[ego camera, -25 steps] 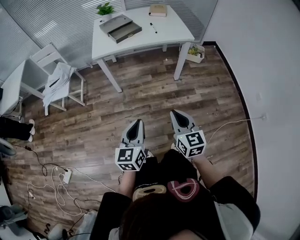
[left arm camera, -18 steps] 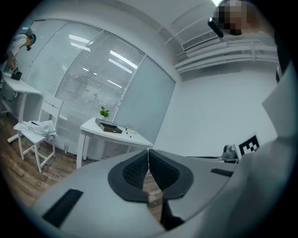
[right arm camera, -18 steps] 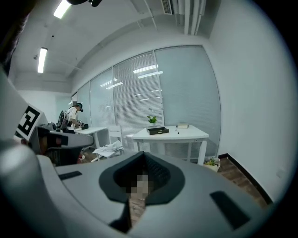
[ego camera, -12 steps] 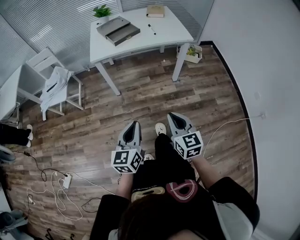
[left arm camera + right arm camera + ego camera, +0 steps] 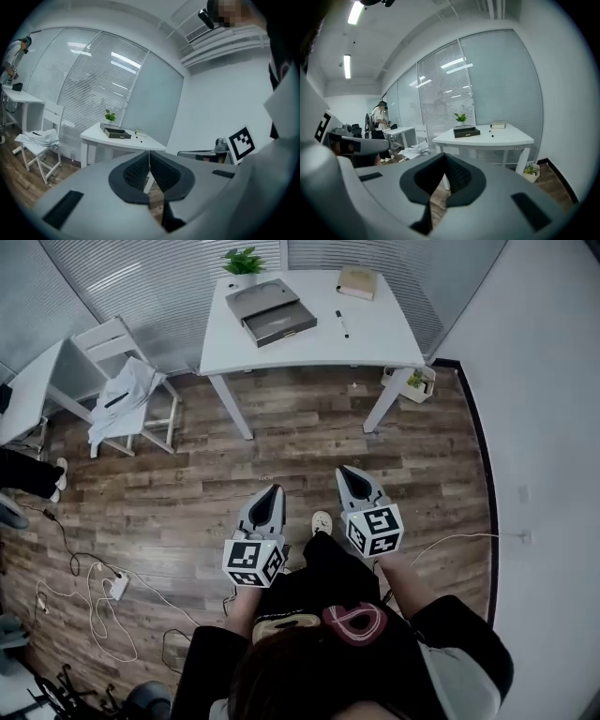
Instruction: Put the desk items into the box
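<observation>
1. The left gripper (image 5: 270, 495) and the right gripper (image 5: 346, 474) are both pressed together with nothing between their jaws, and both point at the white table (image 5: 309, 351).
2. The table stands well apart from them, straight ahead across the wooden floor.
3. The grey box (image 5: 270, 313) lies open towards the table's far left corner, beside a potted plant (image 5: 244, 259). Its long axis is skewed to the table's edges.
4. The pen (image 5: 342, 323) lies right of the box, its long axis running from far edge to near edge. The book (image 5: 357, 281) sits at the far edge.
5. The right gripper looks nearer the pen and book, and the left lines up with the box. Both must first close the gap.
</observation>
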`<state>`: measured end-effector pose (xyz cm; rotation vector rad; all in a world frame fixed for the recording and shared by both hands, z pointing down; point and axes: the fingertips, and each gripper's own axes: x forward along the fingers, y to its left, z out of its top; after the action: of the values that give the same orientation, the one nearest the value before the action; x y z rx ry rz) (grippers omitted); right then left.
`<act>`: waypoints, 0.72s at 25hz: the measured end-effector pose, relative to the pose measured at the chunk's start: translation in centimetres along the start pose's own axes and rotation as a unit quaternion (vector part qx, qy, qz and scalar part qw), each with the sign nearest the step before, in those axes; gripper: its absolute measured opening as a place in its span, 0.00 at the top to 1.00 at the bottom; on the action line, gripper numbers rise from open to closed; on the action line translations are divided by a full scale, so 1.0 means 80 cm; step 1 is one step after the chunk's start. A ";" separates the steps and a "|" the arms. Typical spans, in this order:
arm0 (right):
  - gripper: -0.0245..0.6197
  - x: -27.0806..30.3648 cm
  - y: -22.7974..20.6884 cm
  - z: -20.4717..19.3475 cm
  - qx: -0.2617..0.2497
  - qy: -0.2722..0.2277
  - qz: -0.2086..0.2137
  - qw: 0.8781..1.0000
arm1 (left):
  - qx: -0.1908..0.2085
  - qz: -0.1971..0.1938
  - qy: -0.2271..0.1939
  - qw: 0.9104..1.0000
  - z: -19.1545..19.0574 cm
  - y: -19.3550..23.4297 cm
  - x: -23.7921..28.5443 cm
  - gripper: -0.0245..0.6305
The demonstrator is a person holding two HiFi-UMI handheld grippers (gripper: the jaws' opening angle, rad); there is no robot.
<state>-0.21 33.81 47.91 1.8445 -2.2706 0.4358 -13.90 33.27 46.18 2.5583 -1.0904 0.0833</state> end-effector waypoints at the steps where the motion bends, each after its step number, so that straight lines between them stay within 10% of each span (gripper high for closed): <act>1: 0.95 0.010 -0.008 0.005 0.003 0.001 0.005 1.000 | 0.000 0.003 0.000 1.000 0.003 0.000 0.015 0.93; 18: 0.95 0.091 -0.117 0.023 -0.027 0.036 0.059 0.997 | -0.006 0.034 0.011 0.999 0.019 -0.011 0.174 0.93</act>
<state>7.49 24.74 49.54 1.6481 -2.3270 0.4477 -3.64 23.73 47.16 2.5051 -1.1656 0.1202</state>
